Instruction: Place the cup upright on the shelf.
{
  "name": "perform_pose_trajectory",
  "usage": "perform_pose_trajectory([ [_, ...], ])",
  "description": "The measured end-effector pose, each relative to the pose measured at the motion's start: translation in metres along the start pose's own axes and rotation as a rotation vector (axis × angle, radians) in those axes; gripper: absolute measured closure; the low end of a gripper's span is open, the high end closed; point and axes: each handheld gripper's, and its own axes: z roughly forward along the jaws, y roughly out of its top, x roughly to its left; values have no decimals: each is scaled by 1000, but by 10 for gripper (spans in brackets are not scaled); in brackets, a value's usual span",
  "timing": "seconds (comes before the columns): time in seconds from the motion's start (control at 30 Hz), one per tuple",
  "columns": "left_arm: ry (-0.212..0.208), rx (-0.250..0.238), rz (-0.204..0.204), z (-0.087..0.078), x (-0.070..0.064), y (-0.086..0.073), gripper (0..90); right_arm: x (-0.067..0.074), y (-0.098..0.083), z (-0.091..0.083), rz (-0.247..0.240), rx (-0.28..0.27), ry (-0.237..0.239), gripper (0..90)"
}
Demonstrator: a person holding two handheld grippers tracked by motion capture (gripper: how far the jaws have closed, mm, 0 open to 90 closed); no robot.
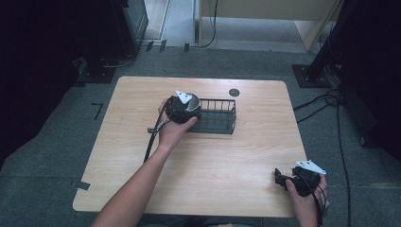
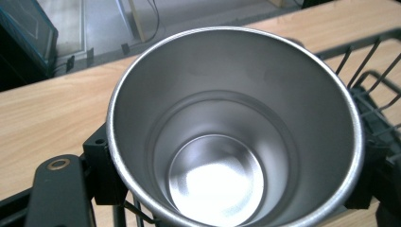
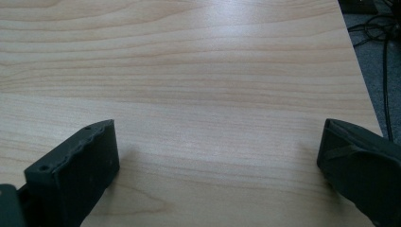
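Nearest, at the right near corner of the table [image 1: 222, 156], the right gripper [image 1: 283, 179] rests low over bare wood with its jaws spread wide and nothing between them, as the right gripper view confirms. Farther in, left of centre, the left gripper [image 1: 182, 108] is clamped on a steel cup [image 2: 231, 127], its jaws pressing the cup from either side just under the rim. The cup stands upright, mouth up and base down, so its long axis runs vertical; it tapers toward a smaller stepped bottom. It hangs at the left end of the black wire basket [image 1: 217, 116], whose bars show just beside and behind it in the left gripper view; whether the base already rests on the wires I cannot tell. I judge the cup light, rigid and not fragile, but its polished wall is slippery and tapered, so a squeeze across the upper wall near the rim seems the safest hold. Beyond the basket a small dark disc [image 1: 234, 92] is set in the tabletop.
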Motion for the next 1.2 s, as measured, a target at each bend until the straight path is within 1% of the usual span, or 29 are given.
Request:
perform_pose_trajectory([
  [0.1,-5,16,-19,2,0,-1,191,0,0,0,0,0,0,0],
  [0.17,-3,20,-14,2,0,-1,191,0,0,0,0,0,0,0],
  [0.23,-4,23,-17,3,0,-1,191,0,0,0,0,0,0,0],
  [0.33,-2,47,-12,6,0,-1,190,0,0,0,-1,0,0,0],
  [0.4,-2,57,-13,8,0,-3,189,0,0,0,-1,0,-1,0],
  [0.5,-3,59,-21,8,1,-2,188,0,0,0,-1,0,-1,0],
  [0.7,-6,51,-21,6,2,0,161,0,0,0,0,0,-1,0],
  [0.8,-22,46,-28,4,3,2,122,0,0,0,-1,0,-1,0],
  [0.87,-36,37,-38,2,3,3,65,0,0,0,0,0,-1,0],
  [1.0,-40,23,-40,-3,5,6,4,0,0,0,0,0,-1,0],
  [1.2,-49,-7,-52,-12,9,9,0,0,0,0,-1,1,-1,0],
])
